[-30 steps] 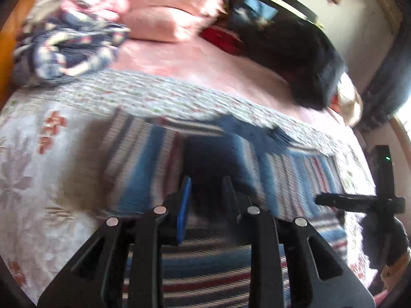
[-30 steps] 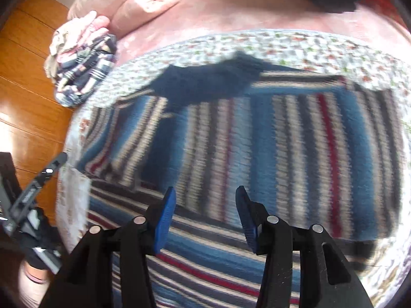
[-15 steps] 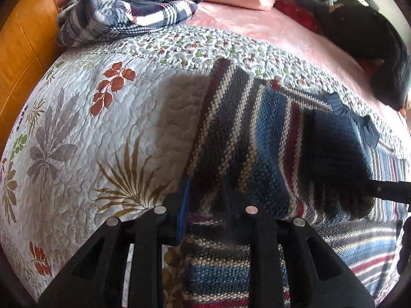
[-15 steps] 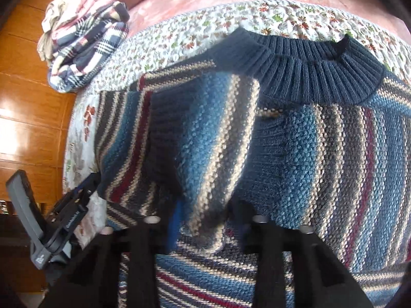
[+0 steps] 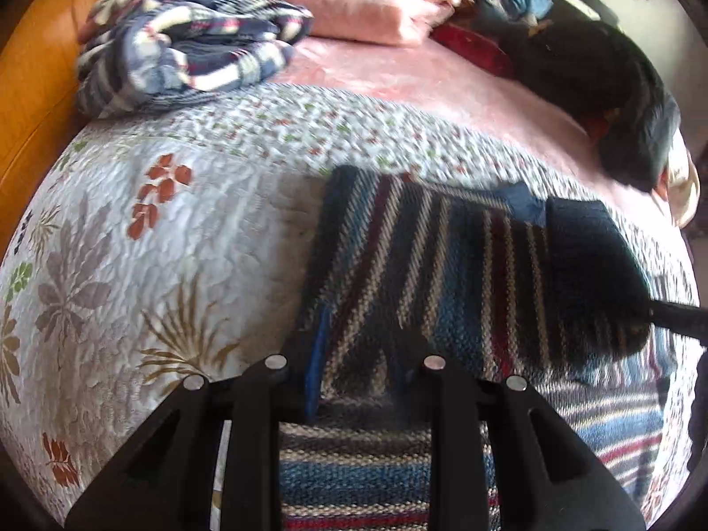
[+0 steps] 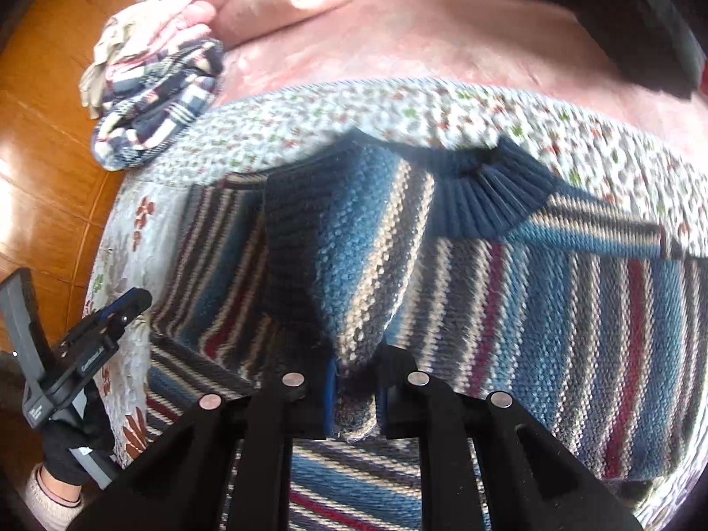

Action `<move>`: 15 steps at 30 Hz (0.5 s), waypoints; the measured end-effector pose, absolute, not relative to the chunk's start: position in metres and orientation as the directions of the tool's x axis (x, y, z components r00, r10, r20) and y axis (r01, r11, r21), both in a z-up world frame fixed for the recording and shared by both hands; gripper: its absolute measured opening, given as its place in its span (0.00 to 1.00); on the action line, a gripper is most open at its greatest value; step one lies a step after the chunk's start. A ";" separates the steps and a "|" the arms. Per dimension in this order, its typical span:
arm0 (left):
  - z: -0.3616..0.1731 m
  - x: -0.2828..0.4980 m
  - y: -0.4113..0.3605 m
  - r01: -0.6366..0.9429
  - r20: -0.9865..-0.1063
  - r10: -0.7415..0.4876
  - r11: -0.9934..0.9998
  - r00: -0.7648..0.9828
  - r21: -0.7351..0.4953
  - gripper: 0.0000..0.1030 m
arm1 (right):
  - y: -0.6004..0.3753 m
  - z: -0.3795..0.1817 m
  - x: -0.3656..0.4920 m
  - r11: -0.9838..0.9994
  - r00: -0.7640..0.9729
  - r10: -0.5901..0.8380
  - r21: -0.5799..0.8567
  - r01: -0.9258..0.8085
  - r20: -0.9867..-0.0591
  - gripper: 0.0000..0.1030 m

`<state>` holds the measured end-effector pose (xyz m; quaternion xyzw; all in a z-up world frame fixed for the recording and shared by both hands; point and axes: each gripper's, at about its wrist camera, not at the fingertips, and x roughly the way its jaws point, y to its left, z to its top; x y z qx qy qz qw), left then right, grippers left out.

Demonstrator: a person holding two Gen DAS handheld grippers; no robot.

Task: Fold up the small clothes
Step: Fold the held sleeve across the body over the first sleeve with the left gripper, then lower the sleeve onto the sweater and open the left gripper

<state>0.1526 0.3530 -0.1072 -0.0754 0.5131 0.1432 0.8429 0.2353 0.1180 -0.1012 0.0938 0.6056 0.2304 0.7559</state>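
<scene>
the right gripper (image 6: 356, 391) sits nearest its own camera, jaws pinched on a bunch of the striped sweater (image 6: 553, 309), holding a sleeve (image 6: 367, 265) that drapes inward across the body. in the other wrist view the left gripper (image 5: 354, 380) has its jaws part-way closed around a doubled edge of the same knit, though blur makes it hard to say how firmly the far finger bites. just beyond, the sleeve's dark ribbed cuff (image 5: 588, 256) lies over the stripes, and the navy collar (image 6: 491, 194) sits at the far edge. the sweater lies spread on the floral quilt (image 5: 155, 243). judging by this, one sleeve is being brought in; the other side and the lengthwise folds look not yet done. farther back, a plaid garment (image 5: 190, 53) is heaped near pink pillows (image 5: 363, 9).
</scene>
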 end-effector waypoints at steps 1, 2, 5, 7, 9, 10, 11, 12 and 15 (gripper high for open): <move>-0.114 0.154 0.350 -0.307 -0.895 0.158 0.951 0.417 0.024 0.23 | 0.115 -0.107 0.235 0.877 0.150 0.462 0.425 -0.223 -0.874 0.13; -0.121 0.155 0.348 -0.298 -0.903 0.157 0.954 0.399 0.035 0.23 | 0.112 -0.113 0.234 0.877 0.142 0.462 0.428 -0.216 -0.875 0.14; -0.141 0.154 0.347 -0.283 -0.922 0.164 0.957 0.350 0.063 0.23 | 0.110 -0.126 0.232 0.883 0.126 0.450 0.420 -0.208 -0.884 0.19; -0.142 0.152 0.350 -0.285 -0.922 0.150 0.957 0.358 0.045 0.23 | 0.108 -0.126 0.231 0.886 0.126 0.440 0.407 -0.221 -0.889 0.22; -0.137 0.152 0.354 -0.299 -0.921 0.136 0.954 0.366 0.022 0.23 | 0.109 -0.117 0.229 0.897 0.145 0.411 0.371 -0.242 -0.900 0.27; -0.133 0.151 0.357 -0.313 -0.918 0.128 0.950 0.377 0.004 0.23 | 0.109 -0.110 0.228 0.902 0.170 0.395 0.347 -0.255 -0.903 0.27; -0.127 0.150 0.359 -0.326 -0.912 0.113 0.945 0.394 -0.023 0.23 | 0.109 -0.102 0.226 0.906 0.201 0.383 0.325 -0.270 -0.902 0.28; -0.121 0.150 0.359 -0.330 -0.908 0.106 0.943 0.406 -0.038 0.23 | 0.111 -0.090 0.224 0.907 0.234 0.376 0.306 -0.289 -0.897 0.31; -0.112 0.152 0.353 -0.318 -0.894 0.109 0.947 0.435 -0.039 0.24 | 0.128 -0.073 0.221 0.887 0.253 0.401 0.305 -0.346 -0.880 0.39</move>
